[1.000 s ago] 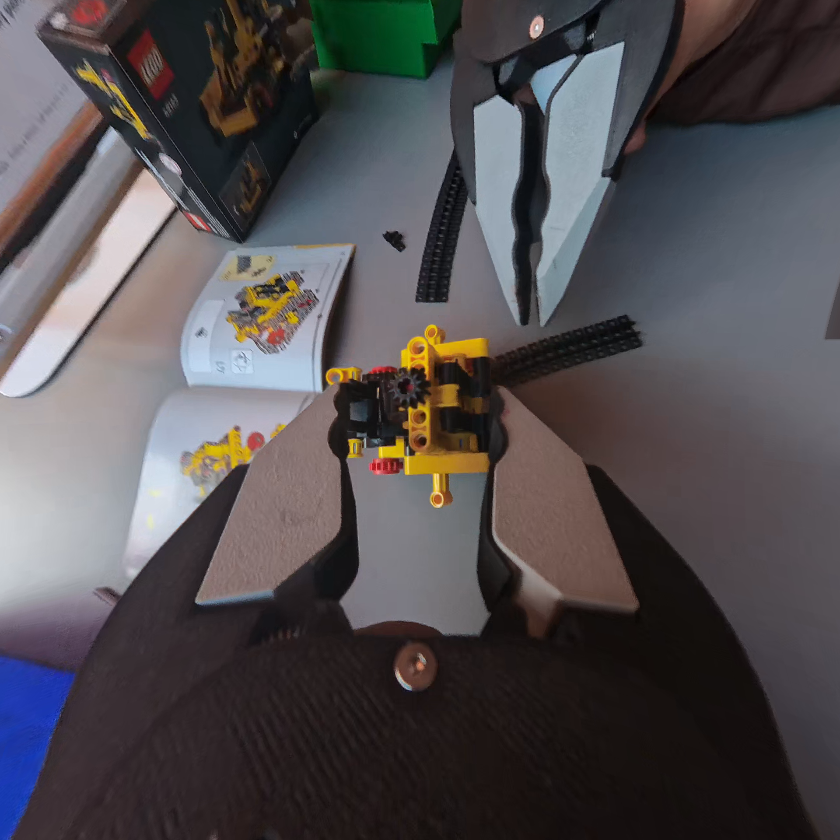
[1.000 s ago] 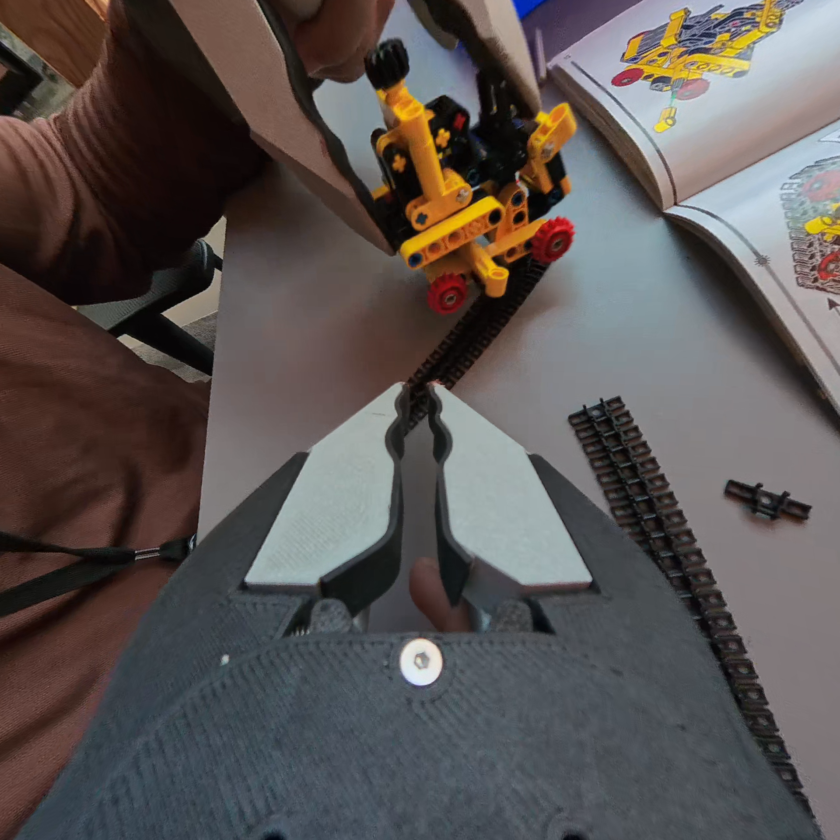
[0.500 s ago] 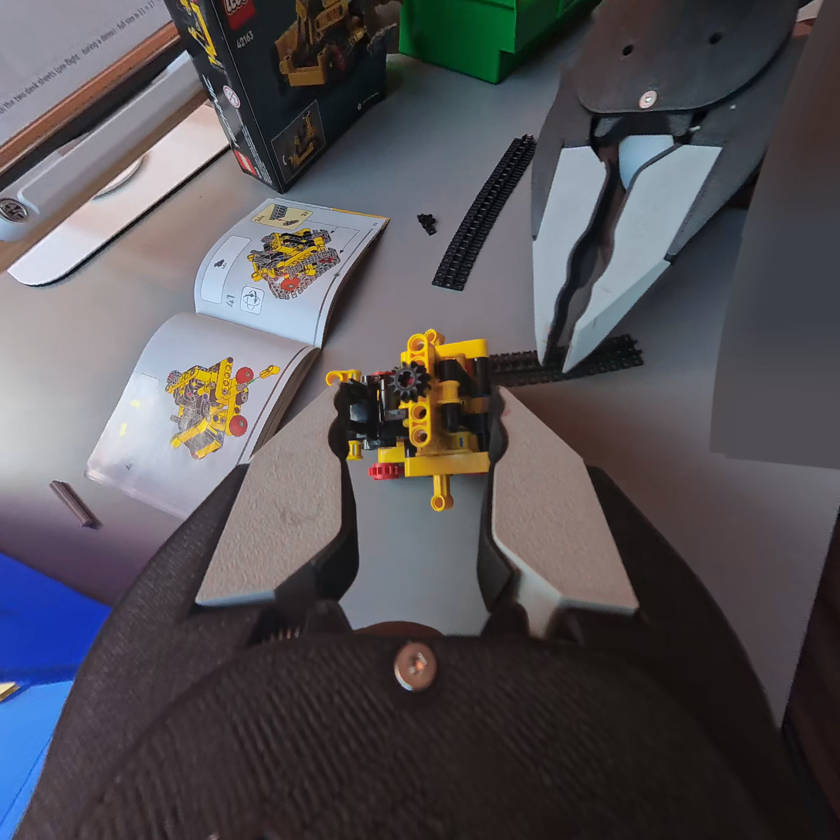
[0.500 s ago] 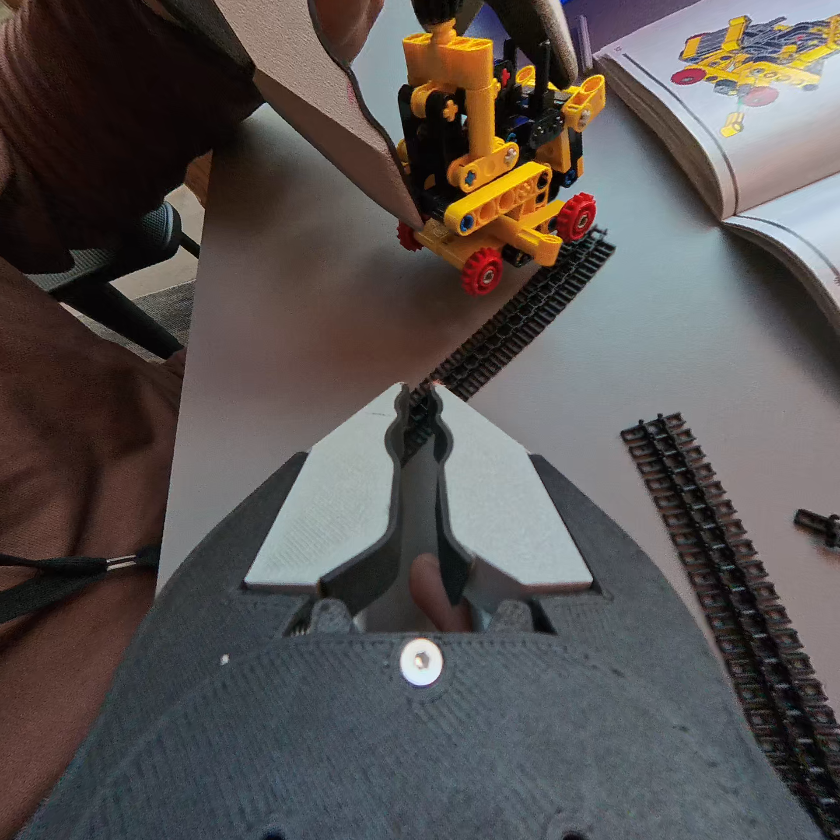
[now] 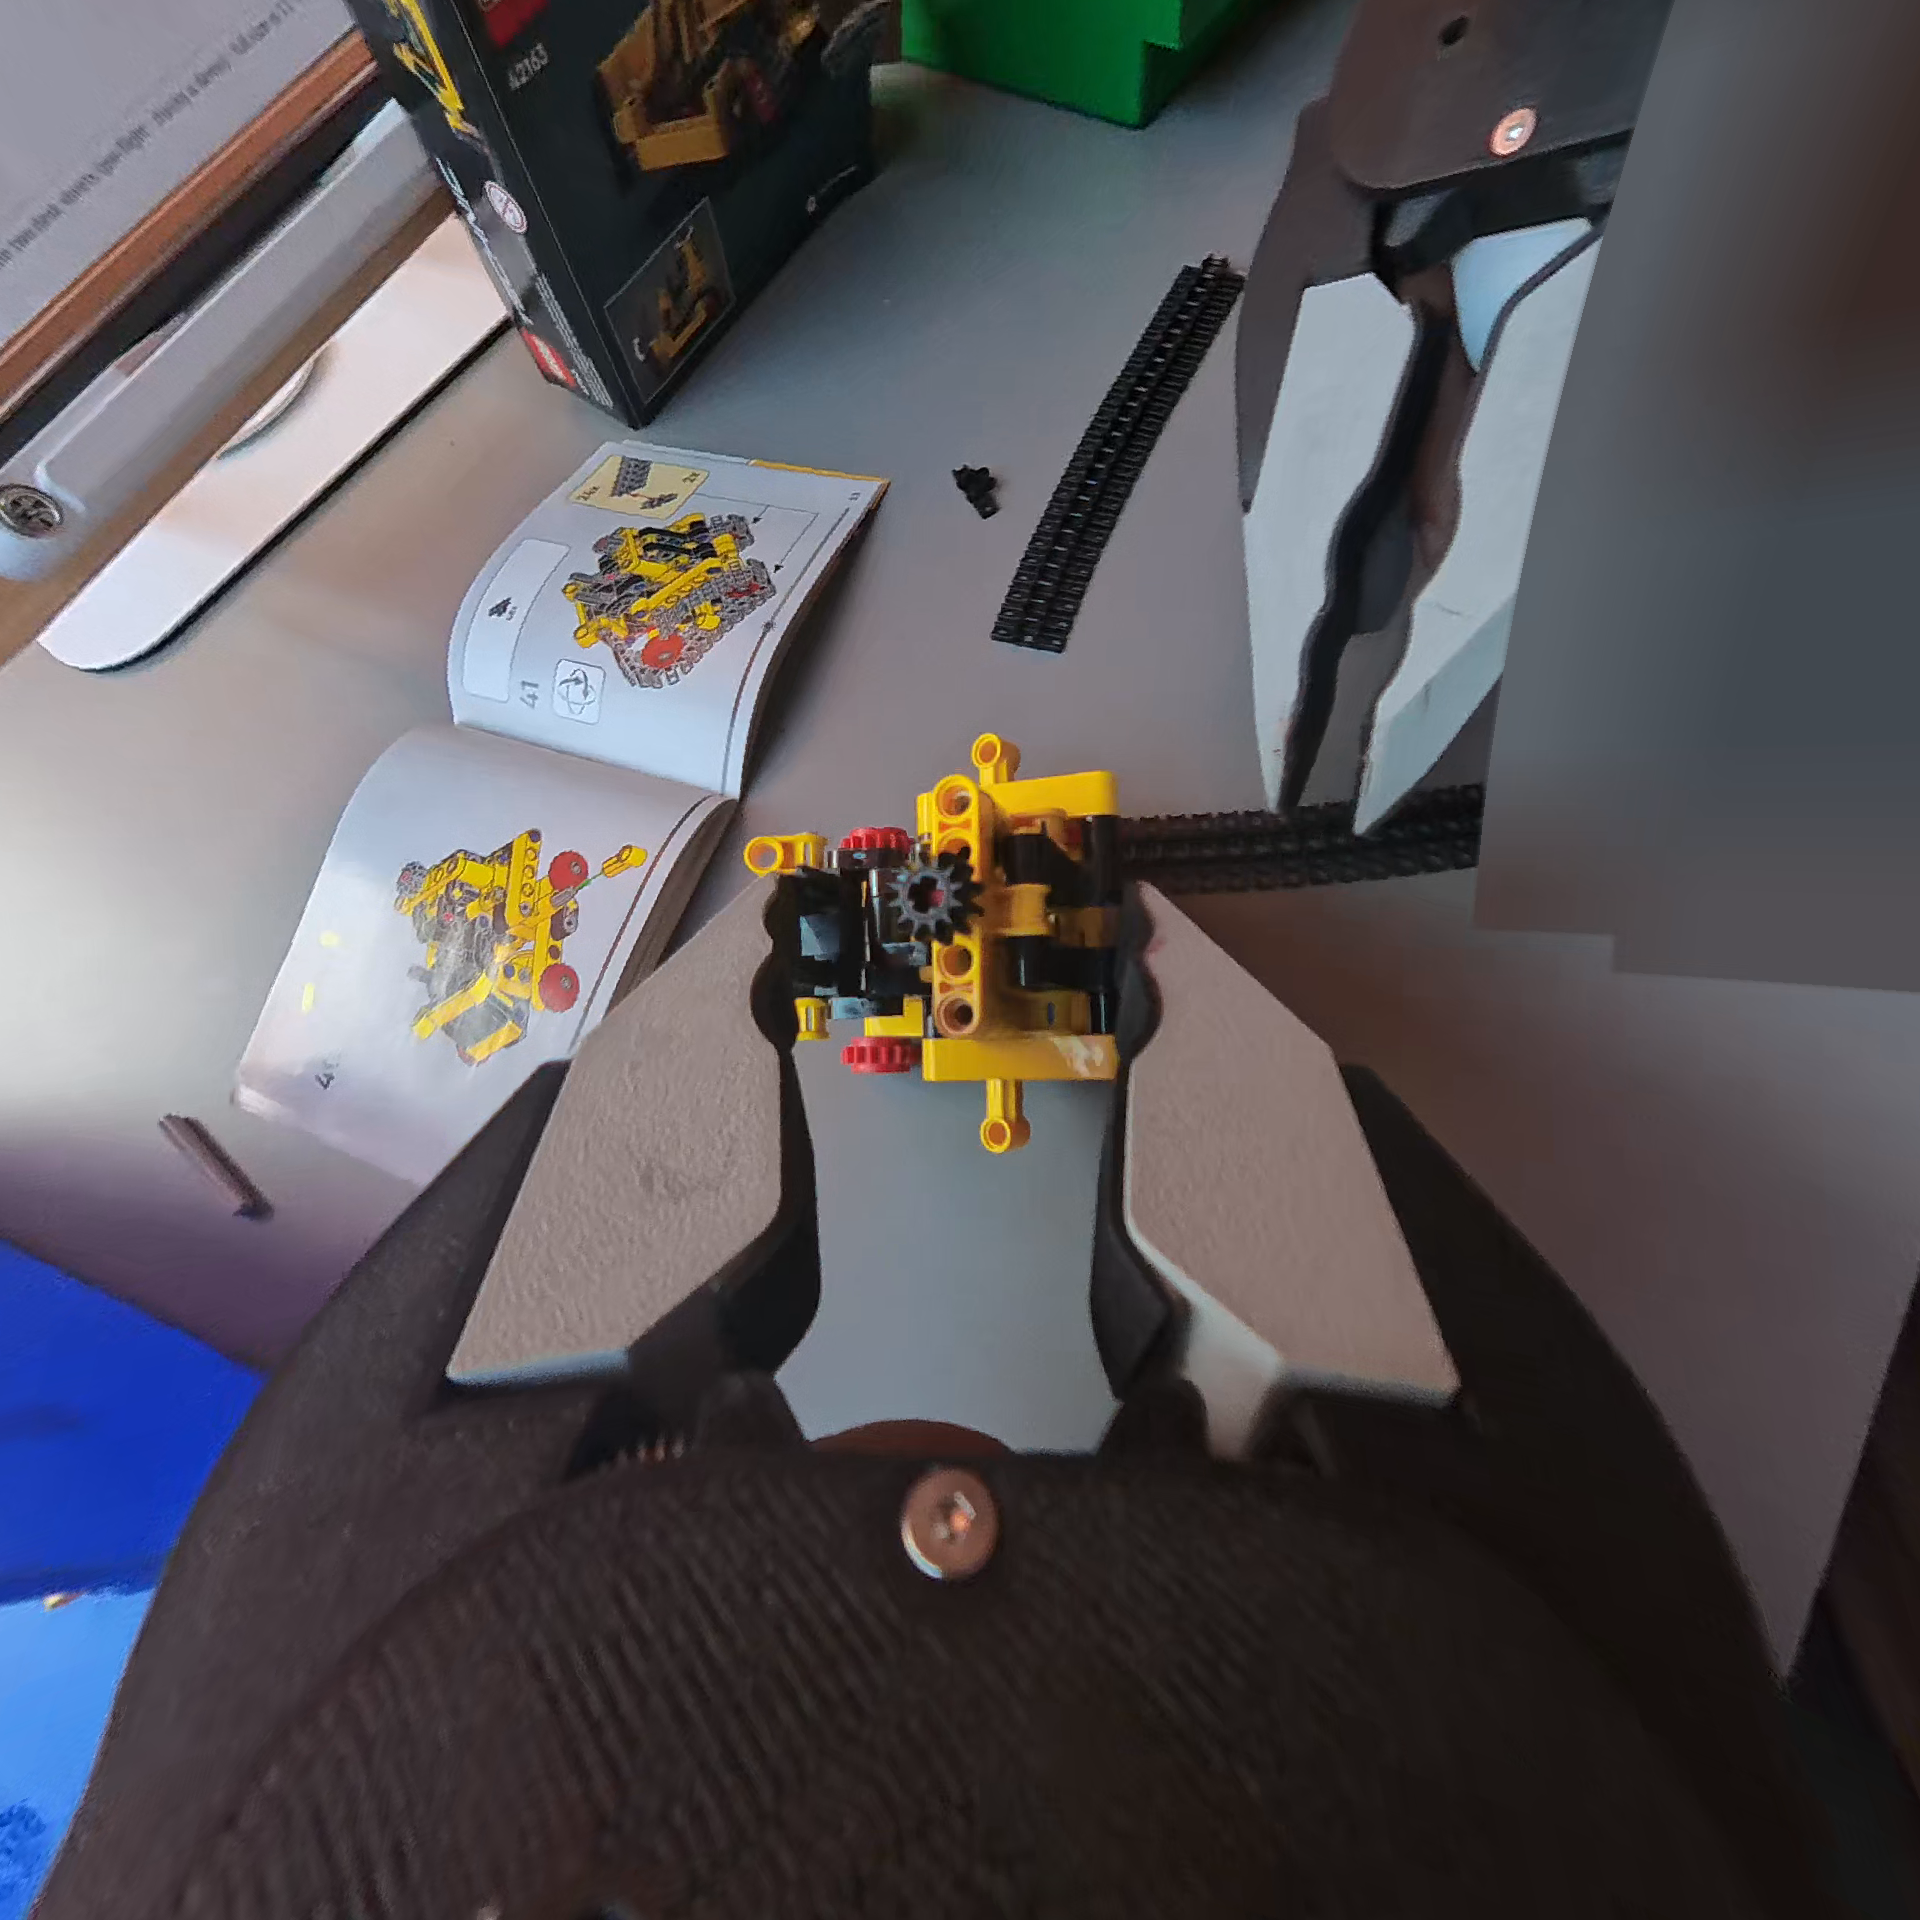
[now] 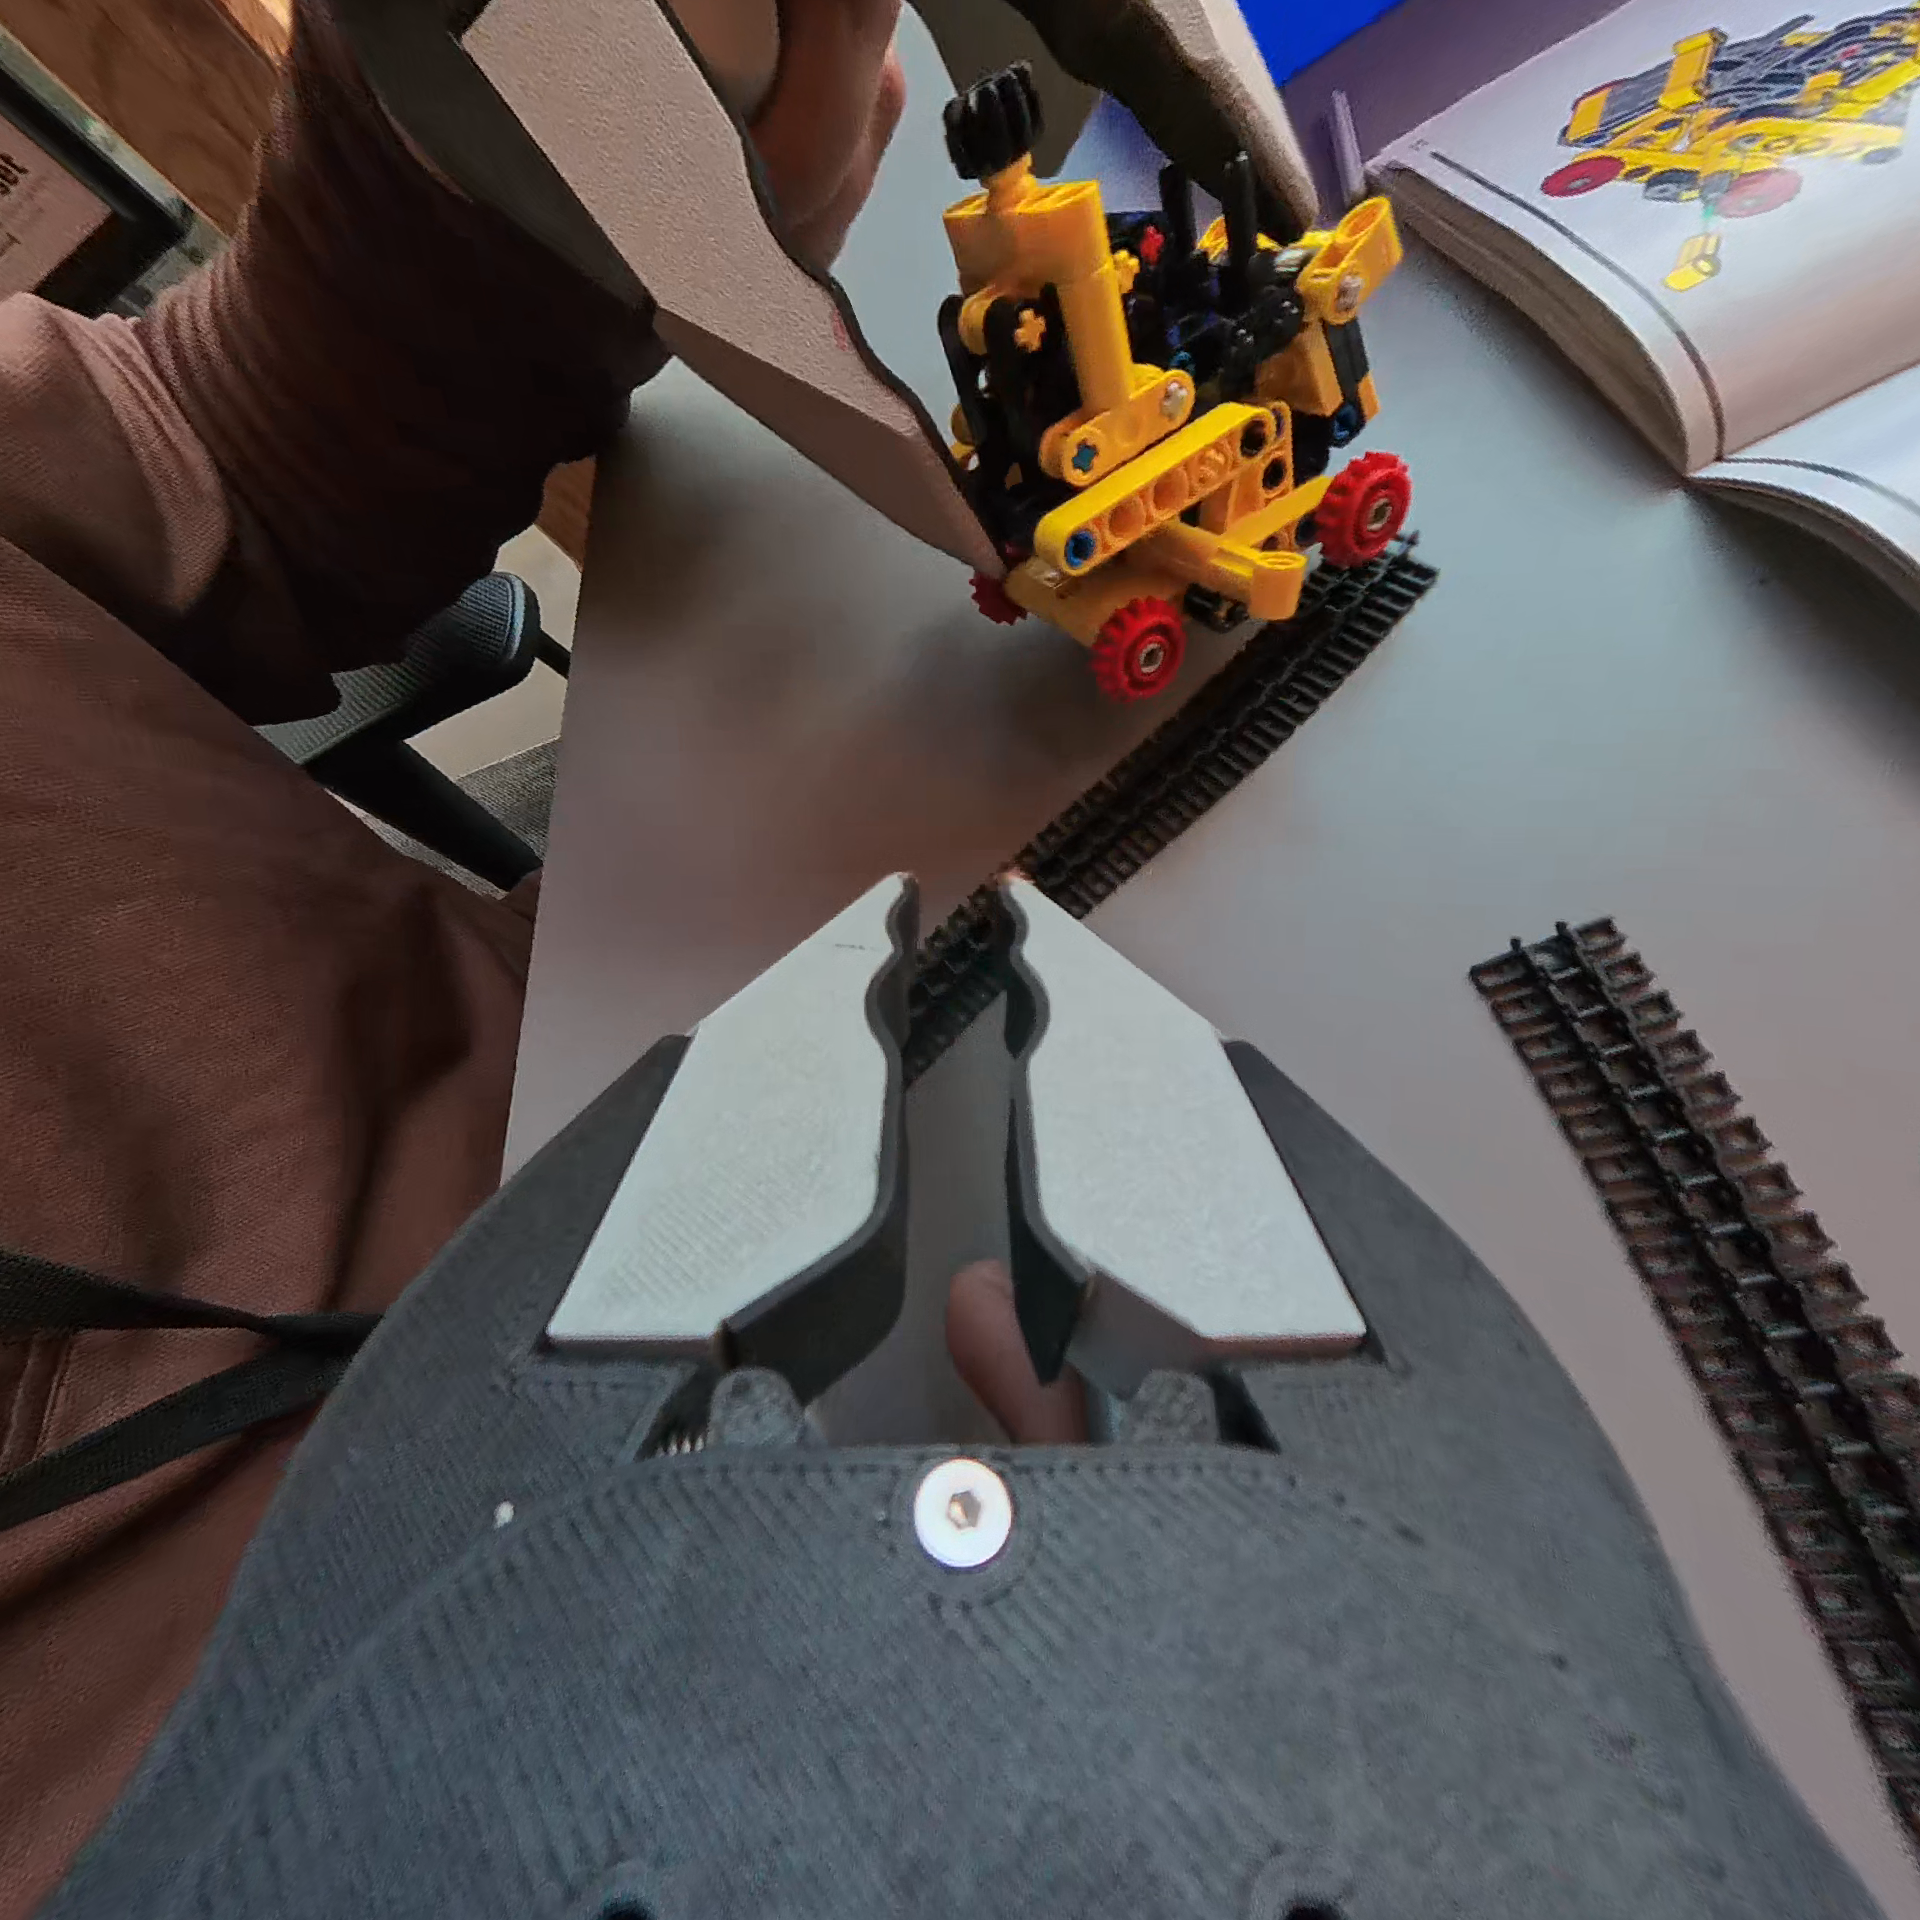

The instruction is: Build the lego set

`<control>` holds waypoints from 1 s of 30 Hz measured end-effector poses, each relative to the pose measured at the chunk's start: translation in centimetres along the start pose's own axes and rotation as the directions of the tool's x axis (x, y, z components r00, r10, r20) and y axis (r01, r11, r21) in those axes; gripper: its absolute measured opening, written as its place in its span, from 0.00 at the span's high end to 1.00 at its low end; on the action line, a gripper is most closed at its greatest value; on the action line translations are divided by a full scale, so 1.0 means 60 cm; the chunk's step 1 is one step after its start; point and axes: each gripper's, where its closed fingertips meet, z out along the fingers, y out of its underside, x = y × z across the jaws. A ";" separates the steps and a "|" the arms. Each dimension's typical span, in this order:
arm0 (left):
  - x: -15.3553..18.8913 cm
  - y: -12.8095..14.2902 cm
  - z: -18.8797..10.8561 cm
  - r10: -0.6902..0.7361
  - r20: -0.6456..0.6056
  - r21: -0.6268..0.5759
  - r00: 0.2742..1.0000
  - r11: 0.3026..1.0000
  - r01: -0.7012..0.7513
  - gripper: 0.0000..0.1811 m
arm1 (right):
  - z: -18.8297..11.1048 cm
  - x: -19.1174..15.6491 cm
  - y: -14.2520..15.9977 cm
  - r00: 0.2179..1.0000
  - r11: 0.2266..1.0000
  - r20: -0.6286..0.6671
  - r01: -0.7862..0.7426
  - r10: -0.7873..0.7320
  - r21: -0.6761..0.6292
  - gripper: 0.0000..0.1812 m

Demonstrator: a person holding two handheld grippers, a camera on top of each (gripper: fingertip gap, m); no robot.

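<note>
My left gripper (image 5: 956,920) is shut on the yellow and black lego model (image 5: 977,914), gripping its two sides and holding it at the table. In the right wrist view the model (image 6: 1164,436) stands with its red wheels on the far end of a black track strip (image 6: 1226,727). My right gripper (image 6: 958,894) is shut on the near end of that strip, which lies flat on the table. The right gripper also shows in the left wrist view (image 5: 1330,810), just beyond the model.
A second track strip (image 5: 1122,447), a small black piece (image 5: 977,488) and the open instruction booklet (image 5: 644,623) lie on the grey table. The set's box (image 5: 644,187) and a green box (image 5: 1091,52) stand behind. A dark rod (image 5: 213,1164) lies at the left.
The left gripper has turned the model from tilted to more upright over the strip's far end. The right gripper stays shut on the strip's near end.
</note>
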 end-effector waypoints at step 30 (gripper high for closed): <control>0.021 0.002 0.021 0.199 0.119 -0.113 0.973 0.976 -0.186 0.67 | 0.005 -0.012 0.006 1.000 1.000 0.019 0.021 -0.021 -0.020 0.94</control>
